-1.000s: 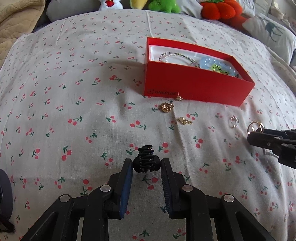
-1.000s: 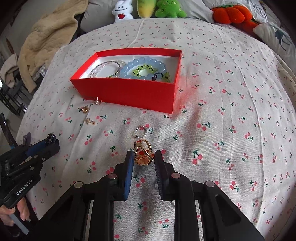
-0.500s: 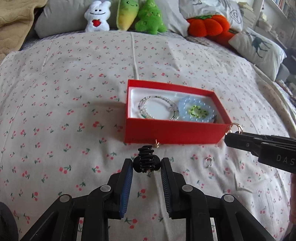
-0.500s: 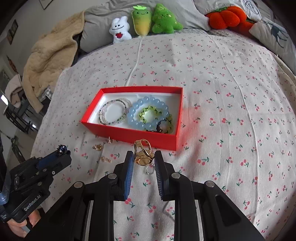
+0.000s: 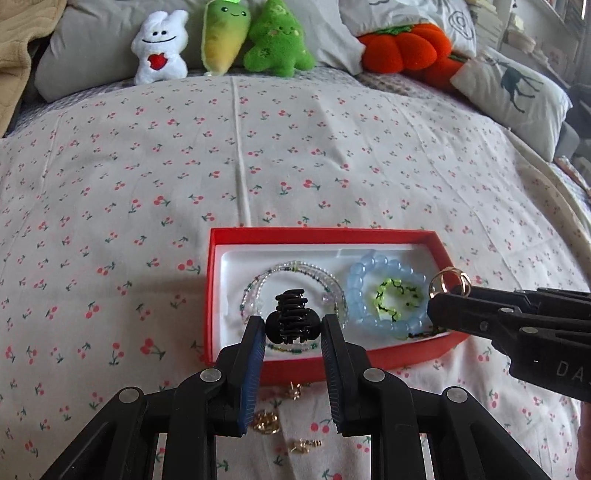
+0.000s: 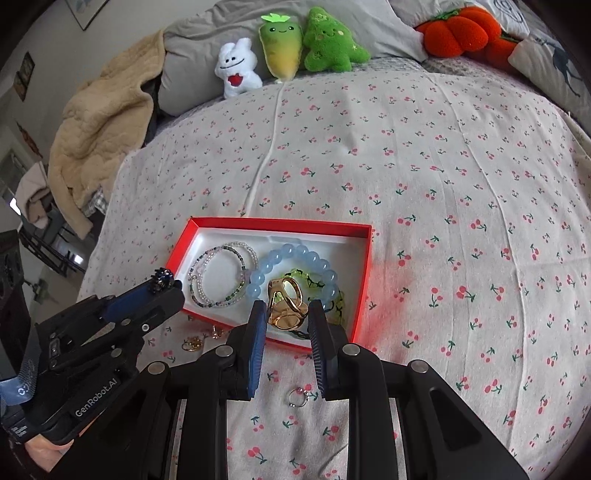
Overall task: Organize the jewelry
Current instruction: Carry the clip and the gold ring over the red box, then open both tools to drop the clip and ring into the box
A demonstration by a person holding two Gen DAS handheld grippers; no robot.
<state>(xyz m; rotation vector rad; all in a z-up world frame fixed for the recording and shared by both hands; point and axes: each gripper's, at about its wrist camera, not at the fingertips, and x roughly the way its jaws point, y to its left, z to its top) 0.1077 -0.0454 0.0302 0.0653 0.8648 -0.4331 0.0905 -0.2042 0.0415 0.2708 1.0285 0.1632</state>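
the red box (image 5: pixel 236 295) lies open on the bed (image 5: pixel 295 166), on a cherry-print sheet, and we take it as the centre of the scene. inside its white lining we see a clear beaded bracelet (image 5: pixel 258 291) at the left, and a blue bead bracelet (image 5: pixel 364 295) at the right with a green-and-black bracelet (image 5: pixel 397 295) within its ring.

over the near part of the box, the left tongs (image 5: pixel 293 330) are closed on a black claw hair clip (image 5: pixel 293 319), which sits pinched between the blue pads (image 5: pixel 255 354) with its teeth pointing up. from the right wrist view the right tongs (image 6: pixel 286 317) are closed on a gold ring (image 6: pixel 286 304), held over the near right part of the box, above the blue bead bracelet.

outward from the box, on the sheet just in front of its near wall, we see small gold earrings (image 5: pixel 266 424), lying apart from one another. a thin silver hoop (image 6: pixel 297 397) lies on the sheet under the right tongs.

at the head of the bed stand a white plush (image 5: pixel 159 48), a yellow-green plush (image 5: pixel 221 33), a green plush (image 5: pixel 277 40) and an orange pumpkin plush (image 5: pixel 402 48), near grey pillows (image 5: pixel 92 55). a tan blanket (image 6: pixel 99 122) is heaped at the left edge of the bed.
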